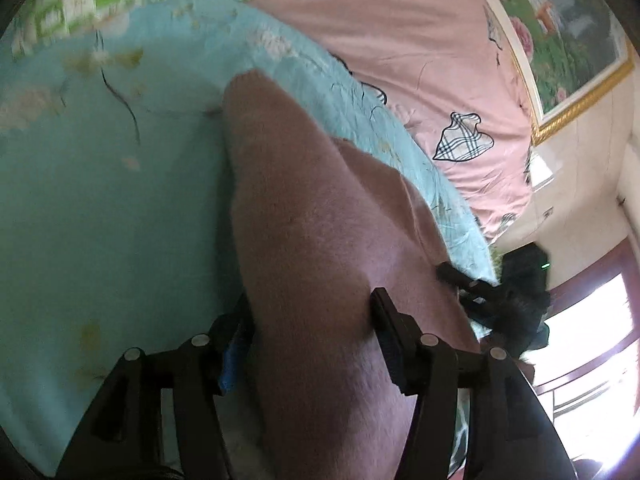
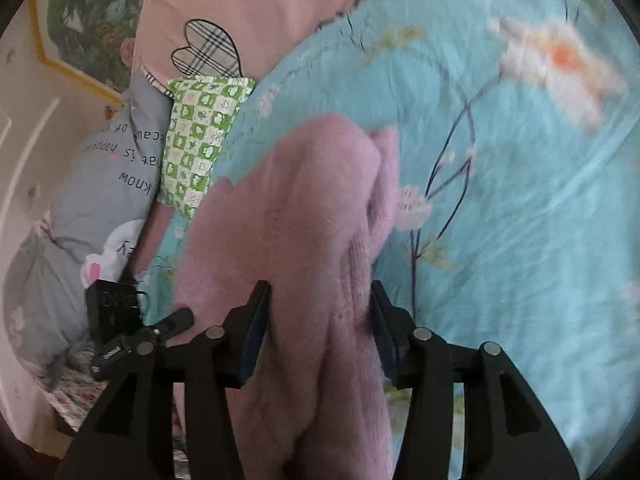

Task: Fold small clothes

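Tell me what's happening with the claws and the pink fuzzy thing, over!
Left claw and right claw: both straddling the pink garment, grip unclear. Garment bunched on the blue floral sheet. Nothing in the way.

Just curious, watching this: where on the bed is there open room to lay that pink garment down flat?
The blue flowered sheet lies bare beside the pink garment, on the side away from the pillows. It is crowded towards the green checked pillow, the grey pillow and the pink quilt behind.
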The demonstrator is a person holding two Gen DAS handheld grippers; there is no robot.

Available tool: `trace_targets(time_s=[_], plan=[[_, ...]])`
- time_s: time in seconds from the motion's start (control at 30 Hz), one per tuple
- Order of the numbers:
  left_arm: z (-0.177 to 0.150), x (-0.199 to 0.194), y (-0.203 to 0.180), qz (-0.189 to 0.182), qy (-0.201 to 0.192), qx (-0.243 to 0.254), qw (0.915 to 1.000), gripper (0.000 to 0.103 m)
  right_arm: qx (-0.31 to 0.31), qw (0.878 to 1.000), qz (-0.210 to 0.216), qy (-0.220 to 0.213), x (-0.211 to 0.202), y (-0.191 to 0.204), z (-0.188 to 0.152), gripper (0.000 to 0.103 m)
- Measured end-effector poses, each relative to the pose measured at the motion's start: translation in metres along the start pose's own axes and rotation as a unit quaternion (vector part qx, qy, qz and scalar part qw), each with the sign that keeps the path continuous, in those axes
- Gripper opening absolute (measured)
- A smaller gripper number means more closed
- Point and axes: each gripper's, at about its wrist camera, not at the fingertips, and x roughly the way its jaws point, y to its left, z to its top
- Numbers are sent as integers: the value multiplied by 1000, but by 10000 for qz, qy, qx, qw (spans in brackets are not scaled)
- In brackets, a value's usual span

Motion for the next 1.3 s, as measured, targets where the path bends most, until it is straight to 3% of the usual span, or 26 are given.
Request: trace_targets(time_s=[0.07,0.17,0.23,0.3,0.37,0.43,0.47,0.5,0.6,0.63,0.7,0.8,1.0,1.1,1.17,1.3], plan=[[2,-23,-8,158,-201,237,9994,57,-172,9989,-305,-307,-20,11,4,50],[17,-43,-29,-134,-464,576,9972,56,-575,9944,-297,-830,-41,37,14,50],[28,-42,-47,-257,-528,829,9948,56,-771,9945,-128,-700,-34,56,20,46],[43,-21,-59,-57,-312,1068,9938,56,-862,9957,14,-336,-6,70,26,37],[55,10,-46,242,-71,955,9951,50,-718,9974,-38,-74,21,67,33,33],[64,36,-18,512,263,579,9967,29,-515,9971,-552,20,46,49,42,30],[67,51,0,700,460,360,9958,23,-438,9967,-678,74,54,40,46,23],[69,57,9,719,490,289,9958,15,-396,9945,-966,106,66,28,51,6],[78,53,11,720,438,224,9962,11,-102,9968,-798,-1,74,5,64,0],[78,47,5,762,369,277,9960,11,-125,9956,-926,-19,73,5,68,0],[71,27,-8,683,247,454,9963,17,-250,9927,-1168,-152,62,11,72,0],[40,-10,-32,560,77,825,9950,18,-248,9958,-798,-384,26,27,59,4],[-36,-67,-63,224,-34,1121,9934,18,-919,9934,-482,-492,-36,73,-8,5],[-69,-71,-73,89,45,1171,9931,18,-1002,9932,-476,-356,-44,79,-45,5],[-87,-70,-71,212,100,1132,9933,18,-1048,9930,-482,-252,-41,79,-61,5],[-104,-53,-54,314,396,960,9941,18,-911,9915,-925,-125,-33,62,-77,5]])
